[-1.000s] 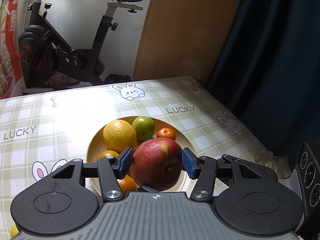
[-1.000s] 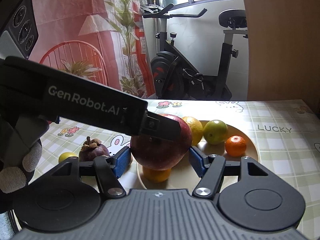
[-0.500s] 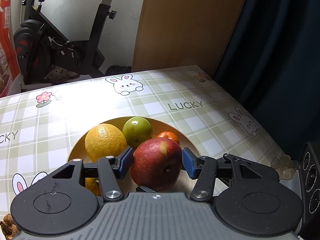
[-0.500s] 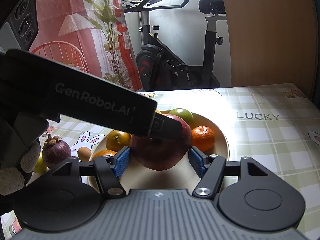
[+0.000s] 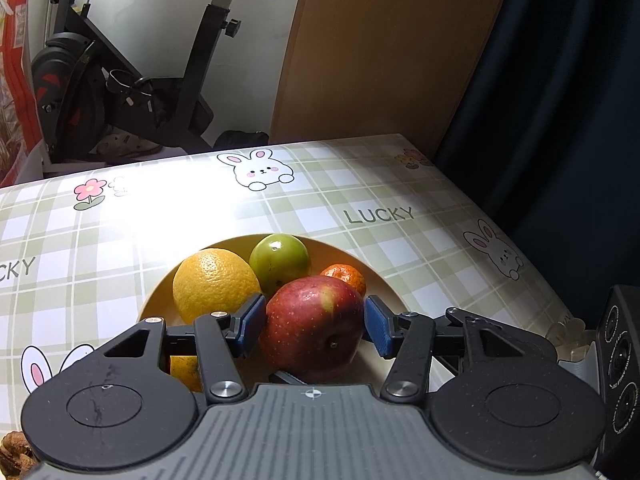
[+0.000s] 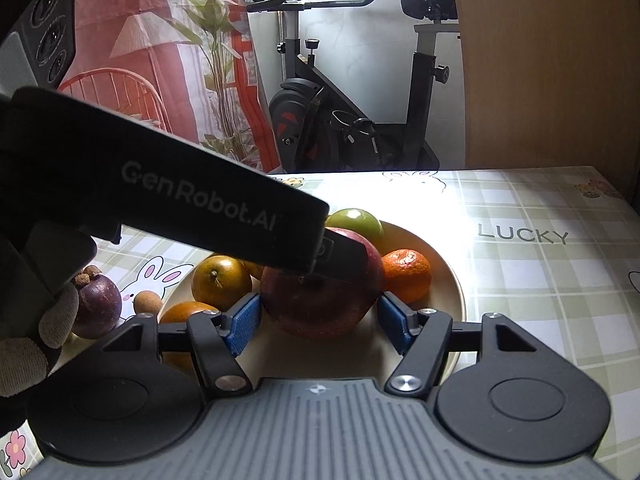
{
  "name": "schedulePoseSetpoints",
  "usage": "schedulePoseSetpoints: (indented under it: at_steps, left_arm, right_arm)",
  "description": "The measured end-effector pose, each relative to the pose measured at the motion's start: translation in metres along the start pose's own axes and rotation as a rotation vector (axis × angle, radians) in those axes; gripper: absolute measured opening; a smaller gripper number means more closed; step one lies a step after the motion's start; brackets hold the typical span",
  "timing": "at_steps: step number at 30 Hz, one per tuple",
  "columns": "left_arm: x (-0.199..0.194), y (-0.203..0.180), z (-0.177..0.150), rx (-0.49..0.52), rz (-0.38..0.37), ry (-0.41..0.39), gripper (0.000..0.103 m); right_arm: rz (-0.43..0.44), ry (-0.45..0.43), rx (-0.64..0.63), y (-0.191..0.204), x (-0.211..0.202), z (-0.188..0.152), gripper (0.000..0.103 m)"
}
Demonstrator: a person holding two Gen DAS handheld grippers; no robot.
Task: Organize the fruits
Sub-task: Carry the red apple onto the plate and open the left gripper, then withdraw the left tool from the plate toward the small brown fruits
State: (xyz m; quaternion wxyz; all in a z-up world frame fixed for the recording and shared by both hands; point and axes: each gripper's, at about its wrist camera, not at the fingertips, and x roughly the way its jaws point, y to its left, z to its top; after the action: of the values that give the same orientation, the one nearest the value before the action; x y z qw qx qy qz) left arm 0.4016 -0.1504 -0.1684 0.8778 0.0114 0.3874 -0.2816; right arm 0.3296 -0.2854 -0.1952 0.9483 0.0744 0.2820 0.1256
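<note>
A big red apple (image 5: 314,326) sits between the blue pads of my left gripper (image 5: 315,326), which is shut on it over the tan plate (image 5: 390,292). The plate holds a large yellow orange (image 5: 214,284), a green fruit (image 5: 280,258) and a small mandarin (image 5: 346,274). In the right wrist view the apple (image 6: 320,304) lies between the pads of my right gripper (image 6: 320,322); small gaps show on both sides, so it is open. The left gripper's black finger (image 6: 192,196) crosses over the apple.
A purple mangosteen (image 6: 96,300) and a small brown fruit (image 6: 147,302) lie on the checked tablecloth (image 6: 540,280) left of the plate. An exercise bike (image 6: 360,120) stands beyond the table. The table's far right corner (image 5: 408,148) meets a dark curtain.
Both grippers and the apple have moved right and forward over the plate. The apple now sits lower, close to the other fruits. The left grip on it is unchanged.
</note>
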Motion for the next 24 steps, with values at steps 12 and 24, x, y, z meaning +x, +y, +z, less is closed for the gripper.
schedulePoseSetpoints:
  at_steps: [12, 24]
  left_arm:
    - [-0.033, 0.004, -0.003, 0.000, 0.012, -0.047, 0.058]
    - [-0.080, 0.019, -0.014, -0.019, 0.061, -0.103, 0.061]
  right_arm:
    - [-0.014, 0.025, -0.007, 0.007, -0.013, 0.004, 0.068]
    - [-0.018, -0.004, -0.011, 0.027, -0.041, 0.008, 0.068]
